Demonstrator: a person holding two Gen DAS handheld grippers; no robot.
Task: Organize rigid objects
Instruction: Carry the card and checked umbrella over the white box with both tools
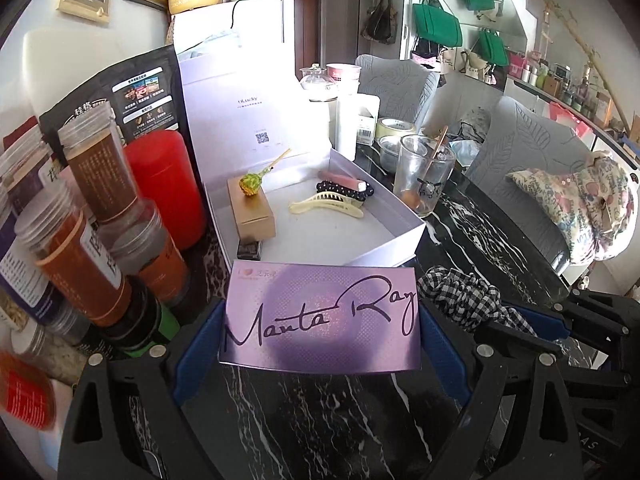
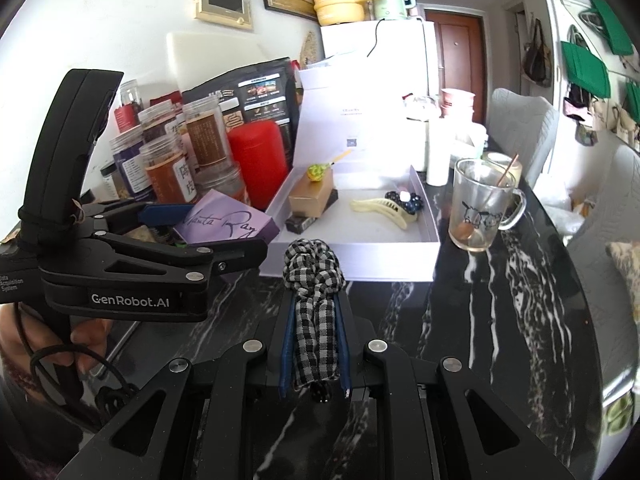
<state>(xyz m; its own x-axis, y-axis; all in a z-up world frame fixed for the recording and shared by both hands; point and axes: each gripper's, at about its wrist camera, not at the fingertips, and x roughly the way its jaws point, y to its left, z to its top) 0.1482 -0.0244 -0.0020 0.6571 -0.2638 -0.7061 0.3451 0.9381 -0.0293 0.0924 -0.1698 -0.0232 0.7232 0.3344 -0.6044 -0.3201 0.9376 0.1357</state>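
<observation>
My left gripper [image 1: 320, 320] is shut on a purple box [image 1: 320, 316] lettered "Manta Ray", its blue pads pressing on the two short sides. The box hangs above the black marble table, just in front of the open white gift box [image 1: 400, 240]. In the right wrist view the left gripper [image 2: 216, 232] holds that purple box [image 2: 228, 222] at the left. My right gripper [image 2: 316, 300] is shut on a black-and-white checked scrunchie [image 2: 312, 264], near the white box's front wall [image 2: 352, 260]. The scrunchie [image 1: 460, 292] also shows to the right of the purple box.
Inside the white box lie a kraft carton [image 1: 252, 216] with a lollipop [image 1: 250, 184] on it, a cream hair claw [image 1: 328, 204] and a dotted clip [image 1: 348, 190]. Jars [image 1: 100, 184] and a red canister [image 1: 164, 184] crowd the left. A glass mug [image 2: 480, 208] stands at the right.
</observation>
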